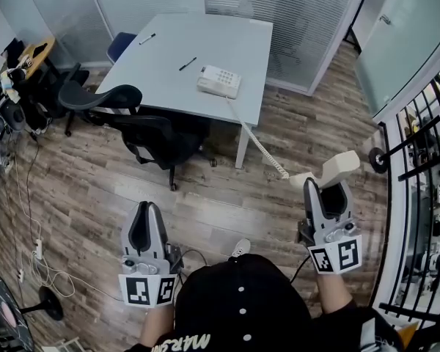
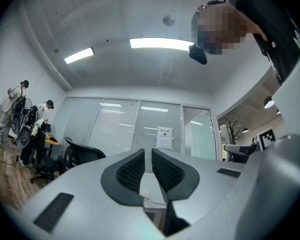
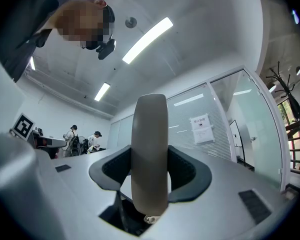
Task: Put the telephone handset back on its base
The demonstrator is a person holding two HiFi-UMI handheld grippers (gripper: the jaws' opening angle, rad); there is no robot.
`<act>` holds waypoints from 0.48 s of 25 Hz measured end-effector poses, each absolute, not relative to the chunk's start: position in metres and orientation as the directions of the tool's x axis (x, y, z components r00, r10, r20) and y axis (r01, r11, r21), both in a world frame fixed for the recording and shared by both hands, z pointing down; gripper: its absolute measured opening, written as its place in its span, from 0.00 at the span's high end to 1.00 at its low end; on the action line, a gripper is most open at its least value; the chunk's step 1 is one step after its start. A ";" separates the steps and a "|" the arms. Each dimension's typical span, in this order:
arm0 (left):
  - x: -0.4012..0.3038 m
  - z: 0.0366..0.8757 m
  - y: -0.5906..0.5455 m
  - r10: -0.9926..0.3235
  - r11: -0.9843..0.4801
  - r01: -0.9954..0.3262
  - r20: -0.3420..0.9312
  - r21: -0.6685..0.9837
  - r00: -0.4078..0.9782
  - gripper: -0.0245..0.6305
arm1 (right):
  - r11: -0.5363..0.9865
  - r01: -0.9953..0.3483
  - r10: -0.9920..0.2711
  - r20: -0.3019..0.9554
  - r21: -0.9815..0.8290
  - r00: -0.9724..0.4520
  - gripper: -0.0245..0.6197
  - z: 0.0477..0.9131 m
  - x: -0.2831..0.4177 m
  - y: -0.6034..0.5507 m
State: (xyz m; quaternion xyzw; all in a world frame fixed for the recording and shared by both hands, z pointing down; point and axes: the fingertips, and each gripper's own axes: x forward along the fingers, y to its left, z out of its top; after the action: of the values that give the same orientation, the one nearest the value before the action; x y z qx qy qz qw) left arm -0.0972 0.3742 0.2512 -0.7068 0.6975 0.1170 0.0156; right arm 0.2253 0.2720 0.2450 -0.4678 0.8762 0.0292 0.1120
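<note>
While right claw (image 1: 328,189) grips handset (image 1: 342,166), notice (image 3: 200,128) unreadable

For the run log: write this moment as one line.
right claw: shut on handset | left claw: shut, empty | base: on table | handset: off base

White table (image 1: 205,35) upper centre, two pens (image 1: 188,64) lying on it; black office chair (image 1: 143,127) at left edge; cables (image 1: 29,218) lower left.

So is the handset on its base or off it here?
Off. The right gripper holds the handset over the floor; the base sits on the table, linked only by the coiled cord.
</note>
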 end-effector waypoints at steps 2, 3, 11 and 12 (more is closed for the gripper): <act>-0.094 0.251 0.369 -0.982 -0.025 -0.990 -0.189 0.138 -0.001 0.88 | 0.564 -0.823 -0.811 -0.223 -0.058 -0.540 0.60 0.246 0.229 0.267; -0.091 0.251 0.366 -0.982 -0.024 -0.991 -0.190 0.135 -0.003 0.88 | 0.566 -0.822 -0.810 -0.224 -0.058 -0.542 0.60 0.247 0.230 0.264; -0.063 0.258 0.337 -0.982 -0.017 -0.994 -0.189 0.110 -0.005 0.92 | 0.581 -0.812 -0.801 -0.222 -0.061 -0.556 0.60 0.256 0.251 0.241; -0.059 0.258 0.334 -0.983 -0.016 -0.994 -0.186 0.104 -0.003 0.93 | 0.581 -0.812 -0.802 -0.220 -0.064 -0.556 0.60 0.257 0.255 0.239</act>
State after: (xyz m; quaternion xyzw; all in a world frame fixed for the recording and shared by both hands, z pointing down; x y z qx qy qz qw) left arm -0.0590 0.3344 0.2585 -0.7053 0.7008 0.1032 0.0286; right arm 0.2545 0.2387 0.2571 -0.4573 0.8818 0.0223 0.1130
